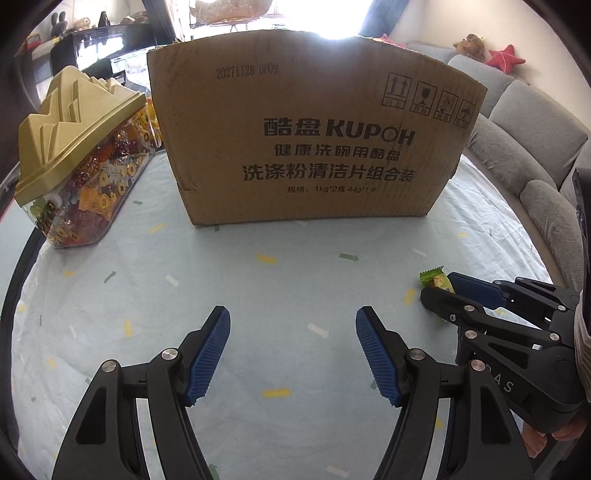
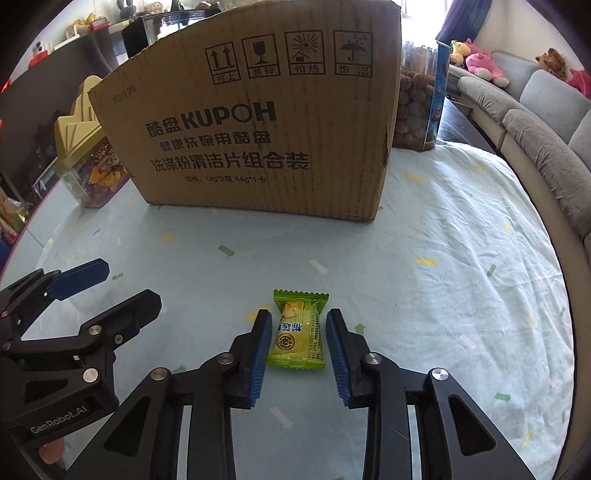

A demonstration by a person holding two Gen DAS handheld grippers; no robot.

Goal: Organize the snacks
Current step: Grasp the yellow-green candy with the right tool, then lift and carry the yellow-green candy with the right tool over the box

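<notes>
Bright daylight, window (image 1: 343, 22) glare blown out behind box (image 1: 306, 133); fisheye edges warped, dark corners.

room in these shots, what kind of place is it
Most likely a home living room. A grey sofa curves along the right, plush toys sit on it, and the work surface is a table under a pale patterned cloth bearing a cardboard box and snack jars.

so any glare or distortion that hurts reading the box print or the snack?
Left wrist: window glare blows out the top edge of the box, print still legible, box edges bowed by the fisheye. Right wrist: even light, snack sharp between the open right gripper jaws; date code on the box too small to read.
</notes>
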